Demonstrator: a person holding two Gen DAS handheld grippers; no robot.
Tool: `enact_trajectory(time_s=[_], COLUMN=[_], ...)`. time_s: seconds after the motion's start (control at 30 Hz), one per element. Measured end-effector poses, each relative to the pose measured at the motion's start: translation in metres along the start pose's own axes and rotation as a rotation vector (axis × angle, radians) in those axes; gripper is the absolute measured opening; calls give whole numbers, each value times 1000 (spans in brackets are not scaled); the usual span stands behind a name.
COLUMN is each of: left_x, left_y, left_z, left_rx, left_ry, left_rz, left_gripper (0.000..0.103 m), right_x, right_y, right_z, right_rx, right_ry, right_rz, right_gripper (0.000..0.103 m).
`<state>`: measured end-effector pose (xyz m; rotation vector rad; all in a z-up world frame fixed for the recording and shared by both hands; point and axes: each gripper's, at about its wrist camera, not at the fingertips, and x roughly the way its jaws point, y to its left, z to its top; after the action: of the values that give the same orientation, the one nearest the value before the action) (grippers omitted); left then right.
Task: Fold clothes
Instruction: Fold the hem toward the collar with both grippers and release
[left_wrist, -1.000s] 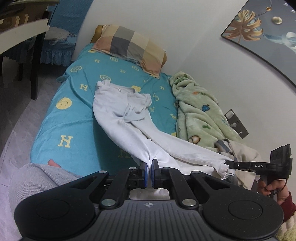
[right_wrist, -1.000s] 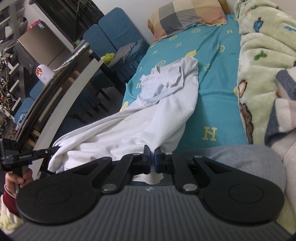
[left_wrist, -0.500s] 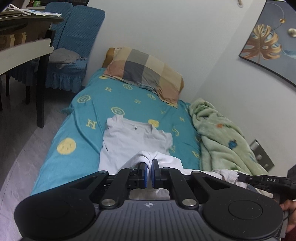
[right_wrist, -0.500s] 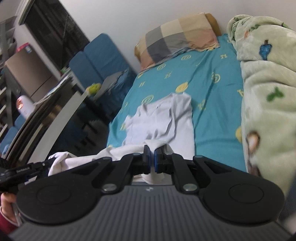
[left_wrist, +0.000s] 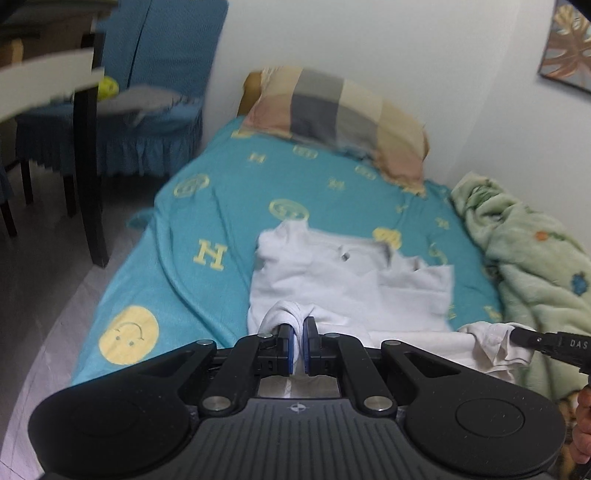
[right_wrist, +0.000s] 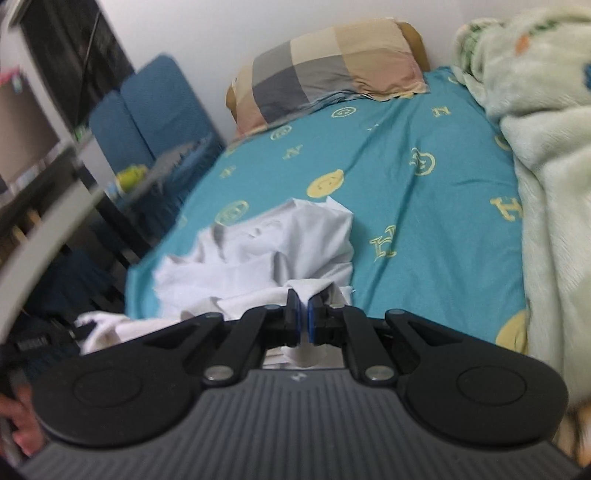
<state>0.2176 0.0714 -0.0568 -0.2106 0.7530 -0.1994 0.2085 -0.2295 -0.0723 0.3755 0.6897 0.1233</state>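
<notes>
A: We are looking along the left gripper (left_wrist: 298, 341), and its jaws are clenching a bunched fold of the white trousers (left_wrist: 347, 284). The cloth is bulging up between the blue pads.

B: And we are seeing the same on our side. The right gripper (right_wrist: 302, 319) is pinching another fold of those trousers (right_wrist: 258, 254), jaws squeezed tight on the fabric.

A: The trousers are lying on the teal bedsheet (left_wrist: 207, 221), toward the near end of the bed, doubled over on themselves. The waistband end is pointing toward the checked pillow (left_wrist: 340, 118).

B: In our view they are sitting close to the bed's left edge, crumpled, with a loose white end trailing toward the other gripper at the lower left.

A: We are catching the right gripper's tip at our right edge too, with white cloth gathered at it. A bit of a hand (left_wrist: 583, 424) is showing below it.

B: The green fleece blanket (right_wrist: 546, 147) is piled along the wall side of the bed, apart from the trousers.

A: We are seeing that blanket (left_wrist: 532, 258) on our right, just beside the trousers' far corner. A blue covered chair (left_wrist: 159, 92) is standing past the bed's head, and a framed leaf picture (left_wrist: 565, 40) is hanging on the wall

B: Both views are blurring somewhat, so finer seams are escaping us
</notes>
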Motion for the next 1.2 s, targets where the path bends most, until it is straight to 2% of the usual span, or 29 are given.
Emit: enact_trajectory(time_s=[0.17, 0.37, 0.43, 0.53, 0.6, 0.67, 0.73, 0.77, 0.93, 1.0, 1.1, 1.2], left_x=[44, 55, 51, 38, 26, 11, -7, -17, -66, -79, -88, -87], left_y=[13, 15, 14, 9, 5, 1, -2, -3, 0, 6, 19, 32], left_z=[-10, -15, -14, -14, -15, -18, -22, -24, -43, -54, -75, -95], left_rx=[4, 7, 4, 12, 19, 17, -9, -26, -183, -277, -426, -546], left_ry=[67, 92, 93, 82, 71, 58, 53, 52, 61, 78, 143, 213], left_rz=[20, 18, 17, 17, 18, 13, -6, -20, -103, -128, -178, -177], left_gripper=[6, 8, 13, 26, 43, 51, 59, 64, 73, 77, 77, 77], right_x=[34, 43, 40, 31, 21, 7, -10, -19, -59, -68, -70, -62], right_y=[-8, -16, -15, -13, -10, -8, -6, -5, 2, 4, -6, -16], right_z=[-9, -10, -9, -9, -10, -14, -18, -20, -37, -49, -82, -107], right_rx=[-44, -5, 4, 24, 39, 56, 80, 94, 203, 267, 436, 606], right_ry=[54, 84, 85, 79, 68, 40, 12, 5, 16, 59, 137, 250], right_rz=[-42, -35, -30, -23, -23, -17, -9, -3, 43, 65, 119, 138], right_gripper=[7, 9, 10, 11, 21, 51, 64, 66, 66, 66, 66, 66])
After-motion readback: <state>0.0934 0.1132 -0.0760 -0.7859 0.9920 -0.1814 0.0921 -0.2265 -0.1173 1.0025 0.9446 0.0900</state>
